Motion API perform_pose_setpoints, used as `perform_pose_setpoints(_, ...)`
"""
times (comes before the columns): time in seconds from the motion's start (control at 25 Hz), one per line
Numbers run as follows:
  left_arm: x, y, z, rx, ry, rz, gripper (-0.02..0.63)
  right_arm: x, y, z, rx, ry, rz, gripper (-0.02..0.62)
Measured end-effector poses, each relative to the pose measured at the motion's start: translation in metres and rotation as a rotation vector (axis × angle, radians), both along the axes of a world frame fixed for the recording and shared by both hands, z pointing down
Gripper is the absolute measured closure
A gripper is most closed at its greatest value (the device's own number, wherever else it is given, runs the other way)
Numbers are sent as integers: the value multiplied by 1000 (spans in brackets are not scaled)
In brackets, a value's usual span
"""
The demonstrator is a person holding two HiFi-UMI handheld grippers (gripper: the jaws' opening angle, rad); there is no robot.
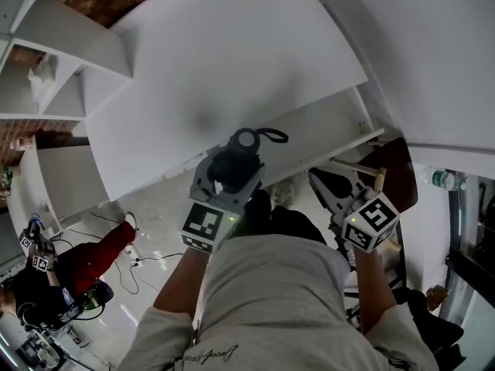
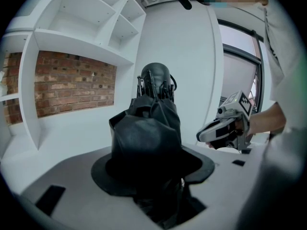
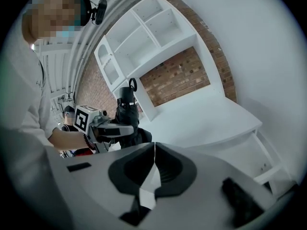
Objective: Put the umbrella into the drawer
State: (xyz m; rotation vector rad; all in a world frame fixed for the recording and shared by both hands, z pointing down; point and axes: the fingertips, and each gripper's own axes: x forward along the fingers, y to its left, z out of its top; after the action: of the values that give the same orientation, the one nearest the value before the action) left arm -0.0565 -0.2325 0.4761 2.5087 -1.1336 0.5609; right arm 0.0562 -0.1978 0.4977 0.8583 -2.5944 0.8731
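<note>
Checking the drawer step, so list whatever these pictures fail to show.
1. Grip faces of the left claw: left gripper view, the fabric of the umbrella covers them.
2. Floor of the drawer: right gripper view, cut off by the picture's edge and the body of the right claw.
3. Lower end of the umbrella: head view, buried under the left claw's body.

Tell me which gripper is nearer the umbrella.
Left. The left gripper is clamped on the umbrella, which stands up between its jaws. The right gripper, jaws together and empty, hangs off to the side, apart from it.
</note>
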Motion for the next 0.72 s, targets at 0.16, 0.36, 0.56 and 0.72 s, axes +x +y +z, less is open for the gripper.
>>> perform_pose_setpoints(0.16,-3,0,13,-8,-21,4,345,-2,4,6,-12,-5,4,568)
perform_pose_setpoints(0.36,-1,1,32,-27,-44,17,345,-3,8,13,-30,-7,5,568)
perform_pose_setpoints(0.56,1,3,50,-49,-58,34,345,-7,12,21,-47,-13,3,568)
perform_pose_setpoints(0.72,3,1,60,-57,-66,40,345,-8,13,26,-62,-13,6,568)
